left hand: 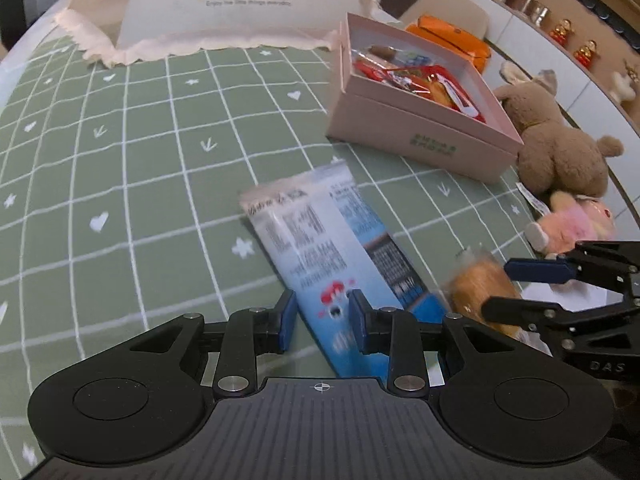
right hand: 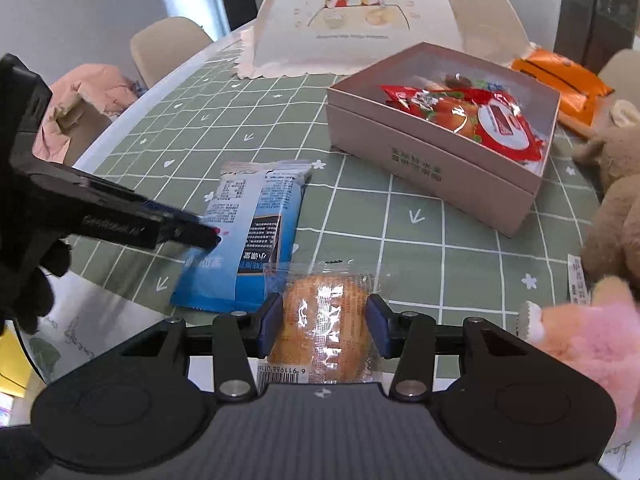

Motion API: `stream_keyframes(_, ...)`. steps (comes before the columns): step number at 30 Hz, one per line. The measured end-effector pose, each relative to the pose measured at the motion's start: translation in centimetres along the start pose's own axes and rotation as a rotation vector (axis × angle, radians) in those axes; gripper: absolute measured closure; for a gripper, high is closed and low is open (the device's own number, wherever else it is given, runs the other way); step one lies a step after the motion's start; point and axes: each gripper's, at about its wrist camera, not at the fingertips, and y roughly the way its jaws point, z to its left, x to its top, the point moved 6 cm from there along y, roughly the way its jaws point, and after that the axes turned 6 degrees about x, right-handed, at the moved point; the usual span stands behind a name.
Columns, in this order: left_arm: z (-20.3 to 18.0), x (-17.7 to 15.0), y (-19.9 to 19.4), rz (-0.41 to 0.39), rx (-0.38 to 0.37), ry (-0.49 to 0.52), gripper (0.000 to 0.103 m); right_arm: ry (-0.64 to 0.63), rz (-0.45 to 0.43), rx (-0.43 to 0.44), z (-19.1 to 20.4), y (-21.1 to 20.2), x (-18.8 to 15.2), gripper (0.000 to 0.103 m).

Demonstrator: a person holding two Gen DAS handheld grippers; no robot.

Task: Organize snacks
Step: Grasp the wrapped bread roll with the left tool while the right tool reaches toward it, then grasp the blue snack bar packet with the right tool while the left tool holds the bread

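Note:
A blue and white snack packet point(left hand: 320, 240) point(right hand: 256, 220) lies flat on the green checked tablecloth. My left gripper point(left hand: 322, 320) point(right hand: 212, 236) hangs low over its near end, open, one pad at the packet's left edge and the other over its face. Beside it lies a round bun in a clear wrapper point(right hand: 324, 320) point(left hand: 476, 280). My right gripper point(right hand: 325, 322) point(left hand: 496, 288) is open with a pad close at each side of it. The bun shows no squeeze. Behind stands an open pink box point(right hand: 432, 160) point(left hand: 420, 136) holding red-wrapped snacks point(right hand: 472, 116).
A white mesh food cover point(right hand: 360, 20) stands at the back. A brown plush toy point(left hand: 560, 148) and a pink one point(right hand: 580, 340) lie right of the box and bun. An orange pouch point(right hand: 560, 76) lies behind the box. The table's rounded edge runs along the left.

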Motion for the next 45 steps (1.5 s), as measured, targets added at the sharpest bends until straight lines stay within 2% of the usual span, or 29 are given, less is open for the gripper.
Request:
stream_keyframes(4, -0.7, -0.1, -2.5, -0.022, -0.042, -0.109, 0.071, 0.019, -0.042, -0.017, -0.8, -2.0, -0.5, 0.057)
stream_keyframes(7, -2.4, 0.2, -2.9, 0.012, -0.144, -0.215, 0.071, 0.030, -0.074, -0.061, -1.8, -3.3, -1.0, 0.056)
stream_keyframes(9, -4.2, 0.5, -2.5, 0.036, -0.206, -0.236, 0.071, 0.032, -0.086, -0.106, -2.4, -3.6, -1.6, 0.056)
stream_keyframes(11, -6.2, 0.7, -1.7, 0.054, -0.223, -0.228, 0.071, 0.034, -0.075, -0.143, -3.1, -3.5, -2.3, 0.056)
stream_keyframes(14, -8.2, 0.5, -0.4, 0.069, -0.201, -0.219, 0.071, 0.047, -0.057, -0.144, -3.6, -2.9, -3.4, 0.057)
stream_keyframes(16, -8.6, 0.1, 0.7, 0.087, -0.154, -0.220, 0.070, 0.031, -0.055, -0.146, -3.3, -2.2, -4.2, 0.058)
stream_keyframes(17, -8.6, -0.1, 1.3, 0.100, -0.132, -0.215, 0.064, 0.022, -0.055, -0.154, -3.1, -1.9, -4.4, 0.058)
stream_keyframes(19, -8.8, -0.2, 2.1, 0.120, -0.140, -0.205, 0.048, 0.015, -0.061, -0.165, -3.0, -1.5, -5.0, 0.060)
stream_keyframes(22, -10.3, 0.6, 2.8, 0.152, -0.125, -0.119, 0.045, 0.040, -0.061, -0.154, -3.3, -1.1, -5.6, 0.060)
stream_keyframes(25, -12.2, 1.2, 3.4, 0.161, -0.055, 0.000, 0.038, 0.020, -0.069, -0.158, -3.0, -1.1, -5.8, 0.060)
stream_keyframes(27, -13.1, 1.2, 3.6, 0.151, -0.020, 0.053, 0.037, 0.002, -0.069, -0.163, -2.7, -1.2, -6.0, 0.060)
stream_keyframes(29, -13.2, 1.0, 3.4, 0.136, -0.016, 0.070, 0.039, -0.001, -0.065, -0.167, -2.8, -1.4, -6.1, 0.060)
stream_keyframes(37, -11.0, 0.5, 0.8, 0.090, -0.069, -0.002, 0.043, 0.012, -0.047, -0.160, -3.4, -1.6, -6.1, 0.056)
stream_keyframes(41, -6.2, 0.2, -1.8, 0.022, -0.096, -0.182, 0.043, 0.026, -0.045, -0.135, -3.1, -1.1, -5.1, 0.056)
stream_keyframes(45, 0.8, -1.0, -3.7, -0.050, 0.000, -0.361, 0.043, 0.057, -0.041, -0.076, -2.4, 0.1, -3.2, 0.054)
